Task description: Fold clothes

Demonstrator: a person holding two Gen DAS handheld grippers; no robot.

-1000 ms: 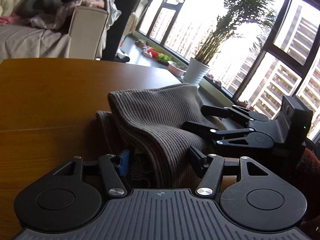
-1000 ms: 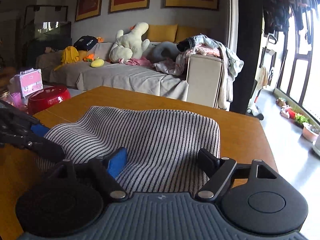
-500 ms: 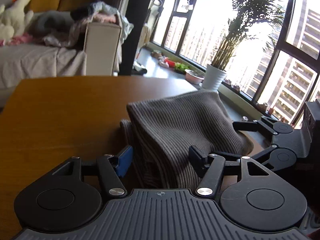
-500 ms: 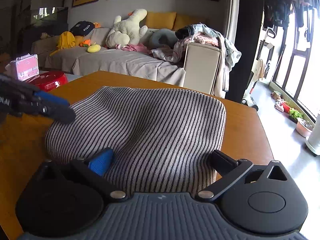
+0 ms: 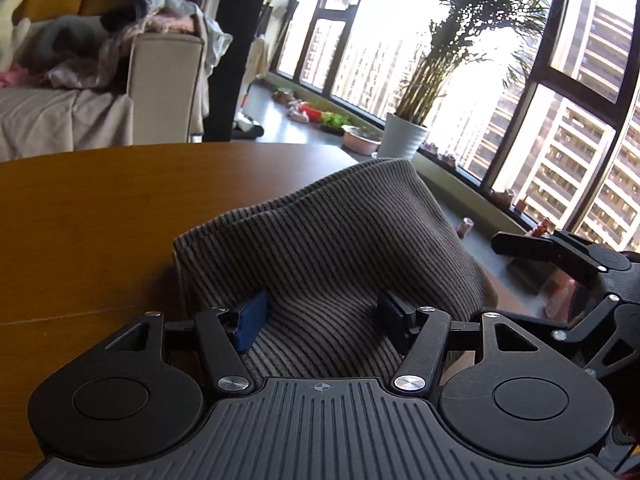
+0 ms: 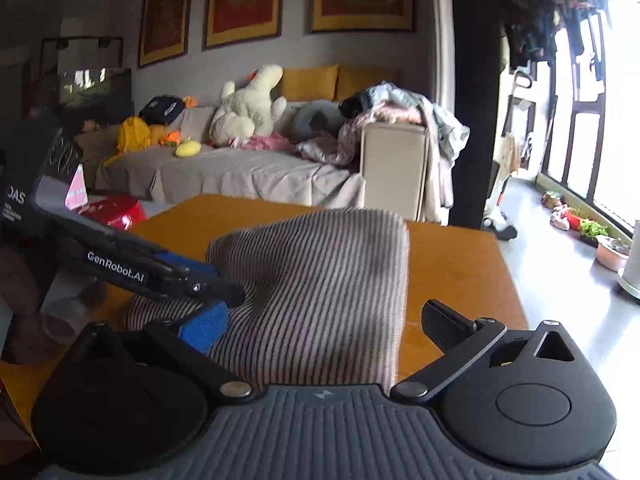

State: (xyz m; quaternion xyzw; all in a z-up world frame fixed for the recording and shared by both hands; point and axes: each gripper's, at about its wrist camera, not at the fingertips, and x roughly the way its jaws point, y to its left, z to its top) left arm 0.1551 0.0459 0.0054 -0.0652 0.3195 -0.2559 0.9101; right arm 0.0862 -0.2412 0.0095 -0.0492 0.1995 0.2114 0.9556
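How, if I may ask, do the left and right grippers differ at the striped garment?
The left gripper stands narrower, the right gripper wide. The left gripper pinches a bunched fold of the striped garment; the right gripper grips nothing, one finger over the table. Both face the same garment.

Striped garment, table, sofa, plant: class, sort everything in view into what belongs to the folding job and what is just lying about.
Job:
striped garment
table
left claw
right claw

Lying about:
sofa
plush toy
potted plant
red tub
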